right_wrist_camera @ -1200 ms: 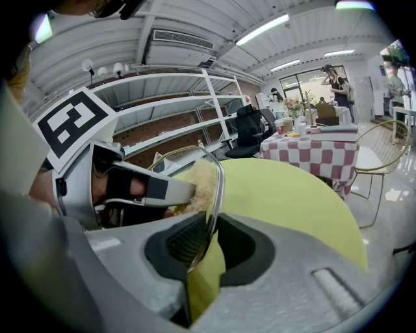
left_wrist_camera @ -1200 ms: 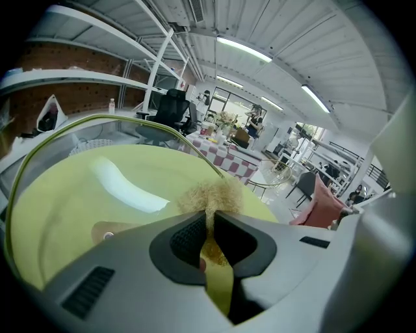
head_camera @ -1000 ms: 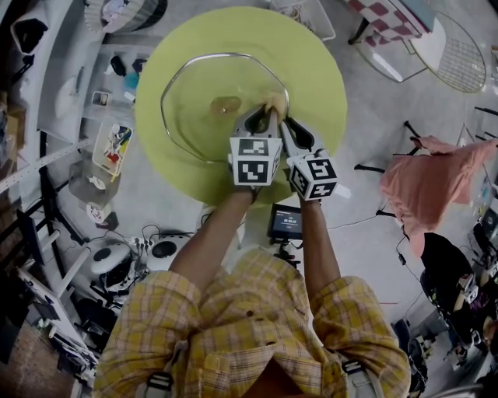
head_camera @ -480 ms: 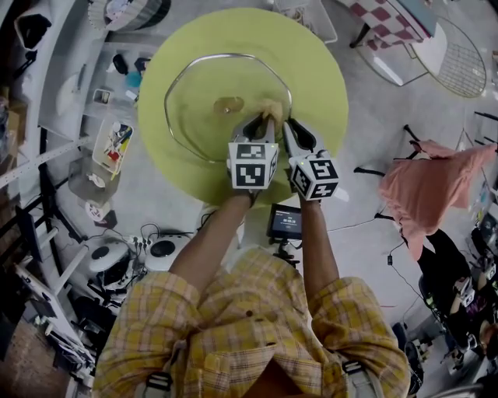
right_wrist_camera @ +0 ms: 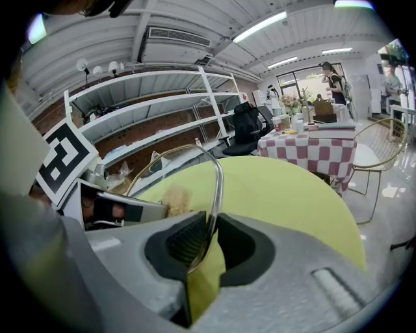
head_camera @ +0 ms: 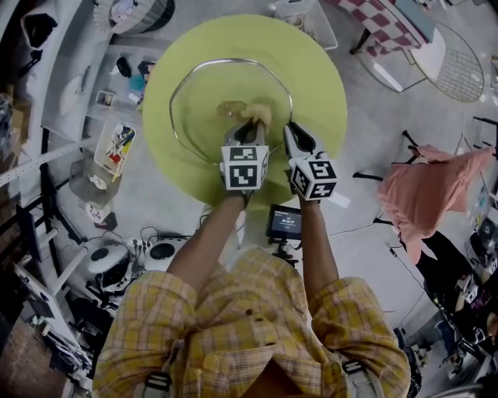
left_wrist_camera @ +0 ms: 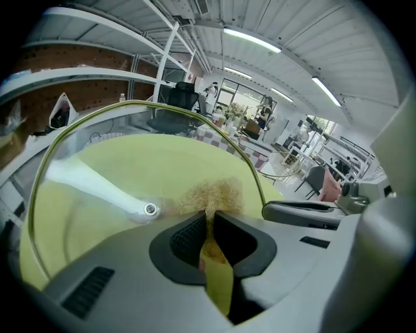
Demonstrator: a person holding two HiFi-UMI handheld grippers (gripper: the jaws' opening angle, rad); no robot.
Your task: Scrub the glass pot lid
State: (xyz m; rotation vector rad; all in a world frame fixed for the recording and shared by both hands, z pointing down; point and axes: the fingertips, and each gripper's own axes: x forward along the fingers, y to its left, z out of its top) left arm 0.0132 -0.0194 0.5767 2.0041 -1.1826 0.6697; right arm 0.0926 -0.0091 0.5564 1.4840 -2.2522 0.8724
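round yellow-green table (head_camera: 323, 74) filled the middle of a cluttered workroom, with white shelves (head_camera: 85, 85) on the left and a checked table (head_camera: 389, 23) at the far right. the glass pot lid (head_camera: 194, 116) sat over the middle of the round table, its metal rim running out to the far left.

my right gripper (head_camera: 289, 128) had its jaws pinched on the lid's near right rim (right_wrist_camera: 218, 175), the metal edge passing up between the ribbed pads. i judged that this was there to steady the lid, so it would not slide or spin under rubbing. how far that edge was lifted off the table i could not tell.

my left gripper (head_camera: 250, 128) was clamped on a golden, fuzzy scrubber (left_wrist_camera: 211, 195), whose tuft stuck out past the jaw tips and lay against the glass just right of the lid's centre screw (left_wrist_camera: 151, 209). holding it that short seemed meant to let me press firmly, and it put the scrubbing near the middle of the lid, close to the pinched rim.

my left forearm (head_camera: 214, 237) and right forearm (head_camera: 317, 241) reached forward side by side from plaid sleeves, converging toward the lid. the grippers pointed away from me, with the left cube (head_camera: 244, 165) and right cube (head_camera: 313, 177) just beside each other, marker faces up.
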